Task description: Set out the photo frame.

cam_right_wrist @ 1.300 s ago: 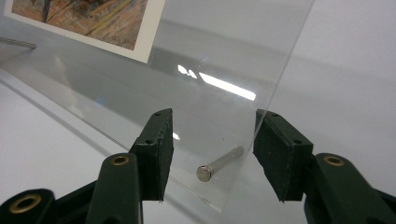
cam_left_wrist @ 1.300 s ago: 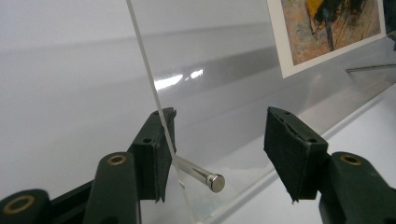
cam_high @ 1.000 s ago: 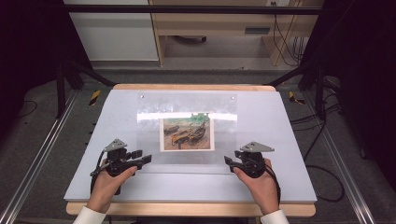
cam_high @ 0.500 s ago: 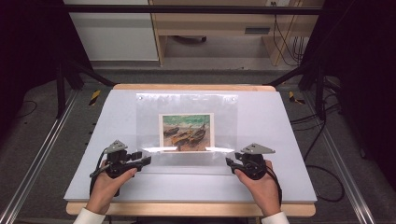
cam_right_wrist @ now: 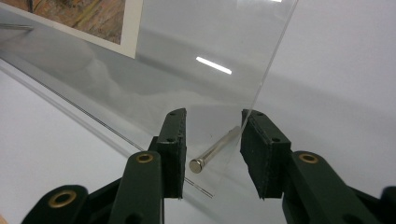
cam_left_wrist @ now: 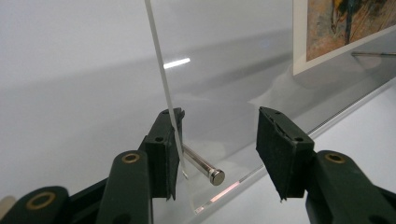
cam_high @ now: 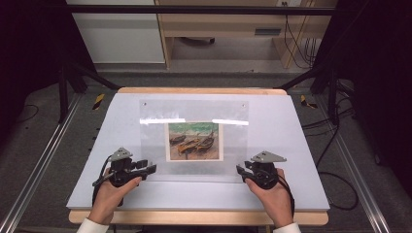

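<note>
A clear acrylic sheet [cam_high: 155,136] lies on the white table [cam_high: 301,145] over a picture of boats [cam_high: 194,141]. My left gripper [cam_high: 150,168] is at the sheet's near left corner and my right gripper [cam_high: 240,170] at its near right corner. In the left gripper view the jaws of the left gripper [cam_left_wrist: 219,140] straddle a metal pin [cam_left_wrist: 201,164]. The sheet's edge [cam_left_wrist: 161,70] leans on the left pad and the right pad stands apart. The right gripper [cam_right_wrist: 212,140] straddles another pin [cam_right_wrist: 217,149] with gaps on both sides. Both pairs of jaws have just been closing.
The table has a wooden rim [cam_high: 194,217] along its near side. Aluminium rails [cam_high: 43,160] run along both sides, with black frame legs [cam_high: 63,82] and cables [cam_high: 340,189] on the floor. A cabinet [cam_high: 116,34] stands behind.
The bright glare stripe on the sheet has moved from near its front edge to above the picture. Both hands have kept their places.
</note>
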The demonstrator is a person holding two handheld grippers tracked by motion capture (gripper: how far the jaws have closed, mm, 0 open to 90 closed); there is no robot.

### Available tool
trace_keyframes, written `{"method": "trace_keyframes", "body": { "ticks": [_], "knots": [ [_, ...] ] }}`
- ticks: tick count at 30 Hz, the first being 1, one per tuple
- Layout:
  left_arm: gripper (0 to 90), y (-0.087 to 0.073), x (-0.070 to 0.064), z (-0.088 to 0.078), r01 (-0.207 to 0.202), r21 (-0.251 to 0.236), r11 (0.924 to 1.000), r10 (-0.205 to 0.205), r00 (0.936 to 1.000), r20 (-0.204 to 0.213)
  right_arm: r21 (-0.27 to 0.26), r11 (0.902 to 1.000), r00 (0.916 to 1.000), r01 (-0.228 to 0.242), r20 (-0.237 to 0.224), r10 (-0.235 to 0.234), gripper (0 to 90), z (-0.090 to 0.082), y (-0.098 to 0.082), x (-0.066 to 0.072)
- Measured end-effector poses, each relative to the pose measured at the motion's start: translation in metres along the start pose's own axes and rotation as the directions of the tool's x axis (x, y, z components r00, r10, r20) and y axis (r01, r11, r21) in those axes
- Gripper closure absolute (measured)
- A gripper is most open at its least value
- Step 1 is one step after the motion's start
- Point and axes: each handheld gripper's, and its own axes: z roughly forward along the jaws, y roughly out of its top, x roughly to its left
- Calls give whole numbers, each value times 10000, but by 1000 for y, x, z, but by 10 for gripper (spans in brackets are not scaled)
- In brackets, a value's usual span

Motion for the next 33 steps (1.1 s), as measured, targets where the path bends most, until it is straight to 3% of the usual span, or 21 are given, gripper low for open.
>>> {"method": "trace_keyframes", "body": {
  "ticks": [33],
  "knots": [
    [504, -1, -1, -1, -98, 54, 9999, 99, 9999, -51, 118, 9999, 10000, -46, -78, 47, 642, -2, -2, -1]
  ]
}}
